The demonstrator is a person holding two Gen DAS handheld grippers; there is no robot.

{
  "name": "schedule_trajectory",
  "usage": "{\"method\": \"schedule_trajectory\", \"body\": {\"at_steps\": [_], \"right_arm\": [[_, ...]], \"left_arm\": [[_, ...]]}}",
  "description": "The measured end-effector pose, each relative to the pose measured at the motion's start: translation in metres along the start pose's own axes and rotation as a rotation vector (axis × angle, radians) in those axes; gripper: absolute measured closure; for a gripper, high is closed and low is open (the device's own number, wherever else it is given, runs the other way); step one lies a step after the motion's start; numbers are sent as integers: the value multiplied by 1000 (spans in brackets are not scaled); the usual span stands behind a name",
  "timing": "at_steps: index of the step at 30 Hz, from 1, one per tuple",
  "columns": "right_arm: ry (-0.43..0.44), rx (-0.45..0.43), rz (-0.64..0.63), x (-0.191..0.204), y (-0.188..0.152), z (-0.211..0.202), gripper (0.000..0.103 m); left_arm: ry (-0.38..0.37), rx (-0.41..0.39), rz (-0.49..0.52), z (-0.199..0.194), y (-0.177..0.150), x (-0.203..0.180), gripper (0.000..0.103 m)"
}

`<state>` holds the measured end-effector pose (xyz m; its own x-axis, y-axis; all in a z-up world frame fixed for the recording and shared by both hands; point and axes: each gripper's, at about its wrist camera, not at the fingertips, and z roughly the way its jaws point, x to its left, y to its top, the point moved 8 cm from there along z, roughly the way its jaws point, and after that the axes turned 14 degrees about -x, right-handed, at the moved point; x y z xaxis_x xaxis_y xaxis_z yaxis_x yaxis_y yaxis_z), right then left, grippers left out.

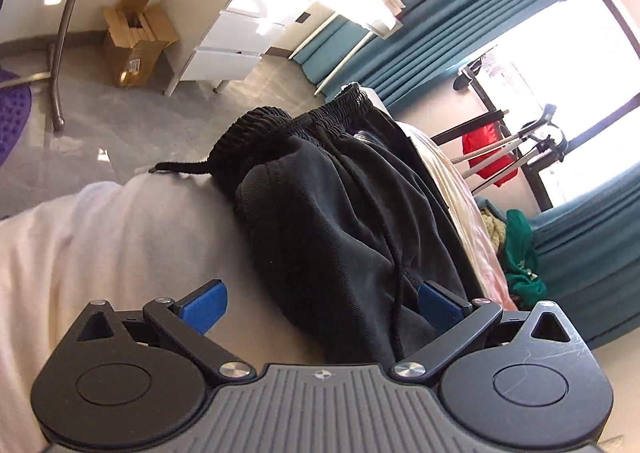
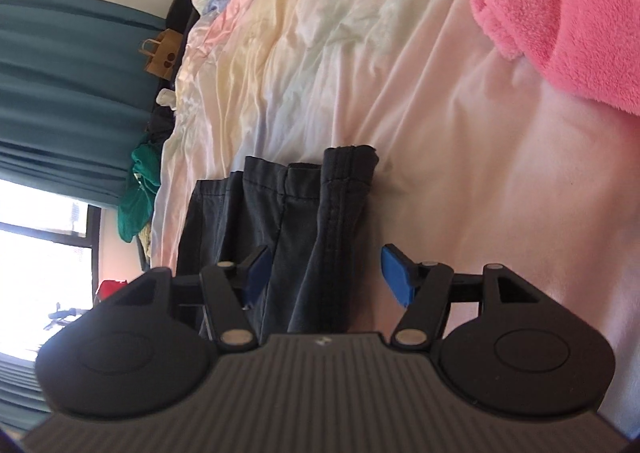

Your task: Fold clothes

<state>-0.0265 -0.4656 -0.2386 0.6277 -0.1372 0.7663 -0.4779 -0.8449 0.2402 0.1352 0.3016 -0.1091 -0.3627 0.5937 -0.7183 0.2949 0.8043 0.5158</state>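
Your grippers straddle the black shorts (image 1: 332, 221) at the bed (image 2: 420, 101) edge.
Left gripper (image 1: 322, 305) and right gripper (image 2: 326, 273) both gape, gripping nothing; bare sheet at 12 o'clock, pink blanket (image 2: 572, 13) at 2, floor beyond the waistband.

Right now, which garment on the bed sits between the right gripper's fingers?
The dark shorts, hem end, lie between the open right gripper. The pink fleece lies farther up the bed, and the green garment hangs off its edge.
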Motion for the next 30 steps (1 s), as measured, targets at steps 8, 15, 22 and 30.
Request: {"method": "schedule_trajectory", "body": {"at_steps": [8,15,22,30], "right_arm": [[14,16,-20,7,-13,20,50],[84,-50,-82,27,-5,22,90],[127,-109,-111,36,4,6,94],[257,-191,-183,65,10,-33,95]], "left_arm": [[-40,69,-162,44,-15,5,5],[-9,10,-159,57,-14,15,67],[-72,-40,-200,41,-12,11,91],[-139,-181,-177,4,18,-31,93]]}}
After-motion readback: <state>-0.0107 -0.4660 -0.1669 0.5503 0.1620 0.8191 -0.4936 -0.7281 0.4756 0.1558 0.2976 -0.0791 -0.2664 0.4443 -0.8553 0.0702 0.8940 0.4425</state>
